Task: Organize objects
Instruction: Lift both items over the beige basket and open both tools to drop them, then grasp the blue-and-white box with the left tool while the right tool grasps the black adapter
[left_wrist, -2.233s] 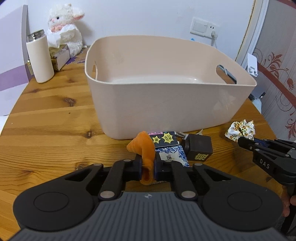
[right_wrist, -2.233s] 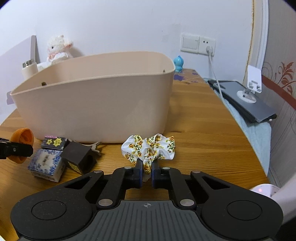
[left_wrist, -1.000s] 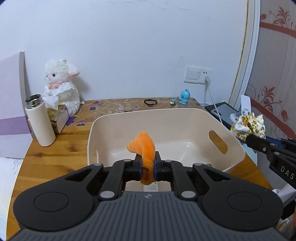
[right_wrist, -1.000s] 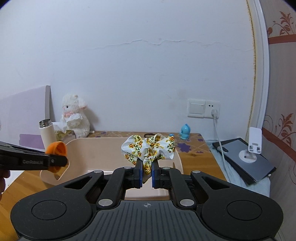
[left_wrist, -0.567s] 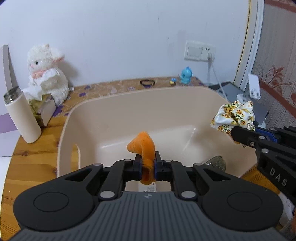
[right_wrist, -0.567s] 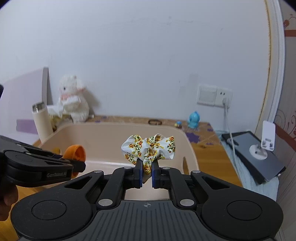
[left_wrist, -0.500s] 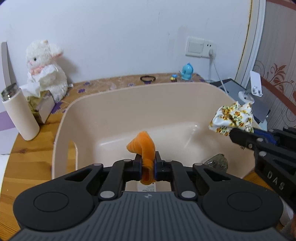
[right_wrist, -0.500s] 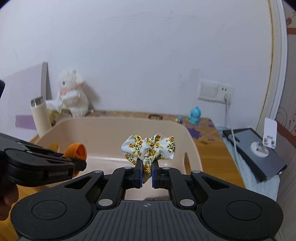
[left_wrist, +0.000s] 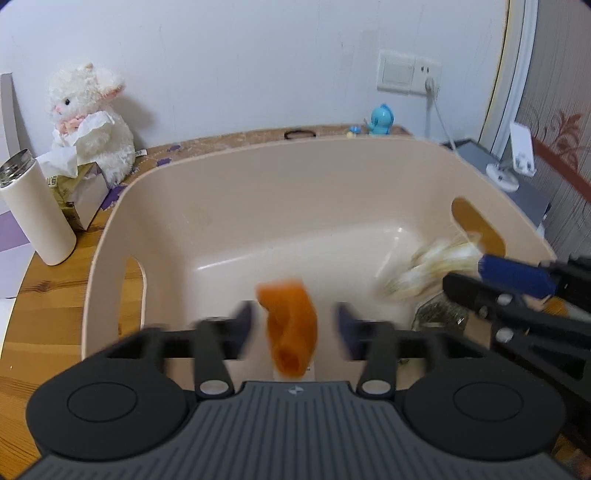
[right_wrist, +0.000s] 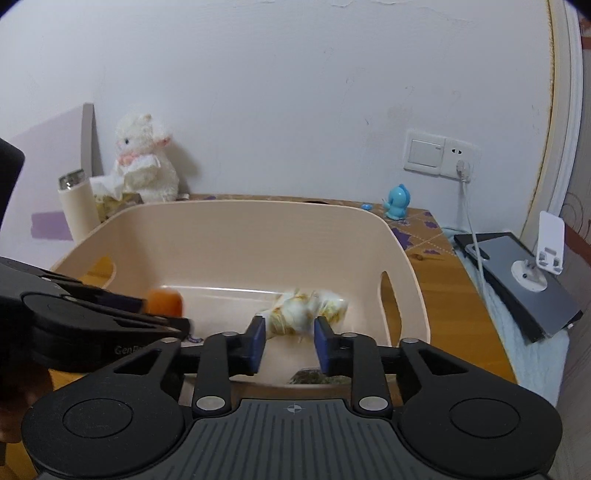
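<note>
A beige plastic tub (left_wrist: 295, 162) stands on the wooden table; it also shows in the right wrist view (right_wrist: 236, 214). My left gripper (left_wrist: 293, 328) is open over the tub, and an orange soft piece (left_wrist: 291, 328) falls free between its jaws. My right gripper (right_wrist: 290, 341) is open over the tub's right side, and a floral yellow-and-white scrunchie (right_wrist: 308, 312) drops, blurred, between its jaws. The scrunchie (left_wrist: 421, 266) and the right gripper show at the right of the left wrist view. The orange piece (right_wrist: 164, 301) shows at the left of the right wrist view.
A white thermos (left_wrist: 35, 214), a tissue box and a white plush lamb (left_wrist: 88, 122) stand at the table's back left. A blue figurine (left_wrist: 380, 120) and a hair tie sit behind the tub. A tablet and phone stand (right_wrist: 524, 273) lie to the right. A dark speckled item (right_wrist: 314, 376) lies in the tub.
Both grippers have opened over the tub. The orange piece and the floral scrunchie have left the jaws and are dropping into the tub.
</note>
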